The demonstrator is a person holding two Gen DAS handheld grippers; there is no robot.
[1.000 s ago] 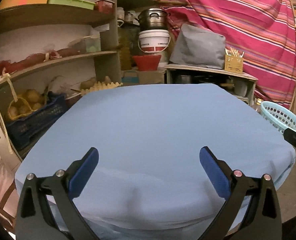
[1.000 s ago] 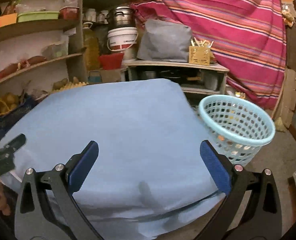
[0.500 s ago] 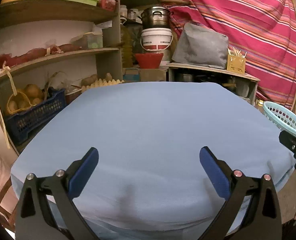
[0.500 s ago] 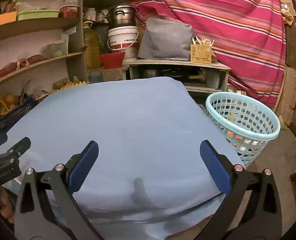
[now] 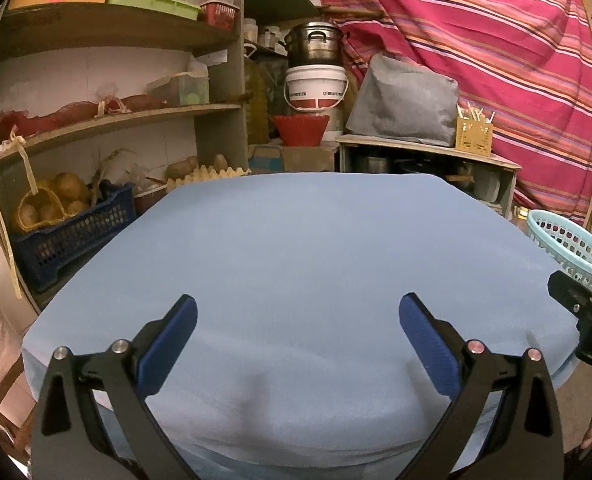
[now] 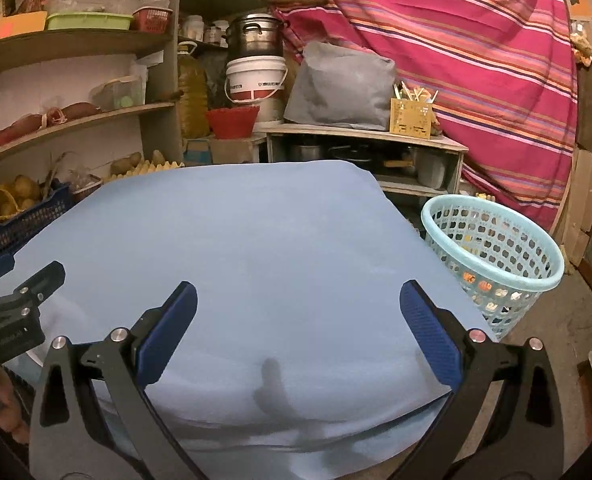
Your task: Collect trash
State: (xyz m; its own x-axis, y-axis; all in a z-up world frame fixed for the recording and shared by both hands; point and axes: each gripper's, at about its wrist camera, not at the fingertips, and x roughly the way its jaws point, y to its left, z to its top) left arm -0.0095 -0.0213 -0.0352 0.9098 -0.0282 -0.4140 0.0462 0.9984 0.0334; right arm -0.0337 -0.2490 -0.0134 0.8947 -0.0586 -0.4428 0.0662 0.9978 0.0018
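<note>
Two grippers, left [image 5: 298,326] and right [image 6: 298,326], both spread wide and empty, side by side over the near edge of the blue table [image 6: 236,232]. No trash visible on it. Basket [image 6: 492,256] on the floor off the right edge, some scraps inside; right gripper nearer.

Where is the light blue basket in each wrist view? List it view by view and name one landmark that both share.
Left wrist: light blue basket at the far right edge, partly cut off behind the right gripper, past the blue-covered table.
Right wrist: basket in full at centre right, on the floor beside the table's right edge.
Shared landmark: white bucket under the metal pot.
</note>
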